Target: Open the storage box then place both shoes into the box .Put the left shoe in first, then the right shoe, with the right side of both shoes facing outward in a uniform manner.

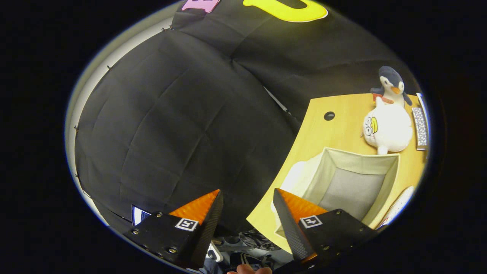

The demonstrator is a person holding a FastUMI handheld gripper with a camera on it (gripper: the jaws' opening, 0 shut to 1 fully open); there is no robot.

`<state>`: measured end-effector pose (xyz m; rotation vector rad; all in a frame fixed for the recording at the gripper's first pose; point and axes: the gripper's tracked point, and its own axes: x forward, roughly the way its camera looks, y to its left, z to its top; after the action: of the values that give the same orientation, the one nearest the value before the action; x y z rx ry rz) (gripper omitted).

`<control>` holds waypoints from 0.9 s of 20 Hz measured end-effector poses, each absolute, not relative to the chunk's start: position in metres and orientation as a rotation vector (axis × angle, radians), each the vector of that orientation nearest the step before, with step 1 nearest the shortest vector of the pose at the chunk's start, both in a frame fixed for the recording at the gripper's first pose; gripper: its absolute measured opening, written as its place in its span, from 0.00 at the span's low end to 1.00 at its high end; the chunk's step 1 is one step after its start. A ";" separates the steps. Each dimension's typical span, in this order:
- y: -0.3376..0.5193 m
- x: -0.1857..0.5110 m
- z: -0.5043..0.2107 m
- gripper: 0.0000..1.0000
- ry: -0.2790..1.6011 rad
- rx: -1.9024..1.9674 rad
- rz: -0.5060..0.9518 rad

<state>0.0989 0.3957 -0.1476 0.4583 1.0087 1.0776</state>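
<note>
Hovering empty, the parted tool (pixel 247 201) has the open storage box (pixel 354 182) just ahead.

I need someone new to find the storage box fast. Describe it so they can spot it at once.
Start at the light wooden table beside the black cloth wall. The storage box sits on it, just beyond the open gripper, nearer than the white plush toy and the penguin plush. Unlike those rounded toys, it is a square, open-topped cream fabric box with a grey floor.
</note>
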 end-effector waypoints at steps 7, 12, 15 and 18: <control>0.327 0.116 -0.168 0.97 0.969 0.408 0.964; 0.265 0.136 -0.190 0.97 0.949 0.363 0.832; 0.230 0.145 -0.206 0.97 0.964 0.371 0.762; 0.201 0.149 -0.225 0.97 0.992 0.376 0.695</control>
<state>0.1490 0.2010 -0.2245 0.3760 0.9917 0.6954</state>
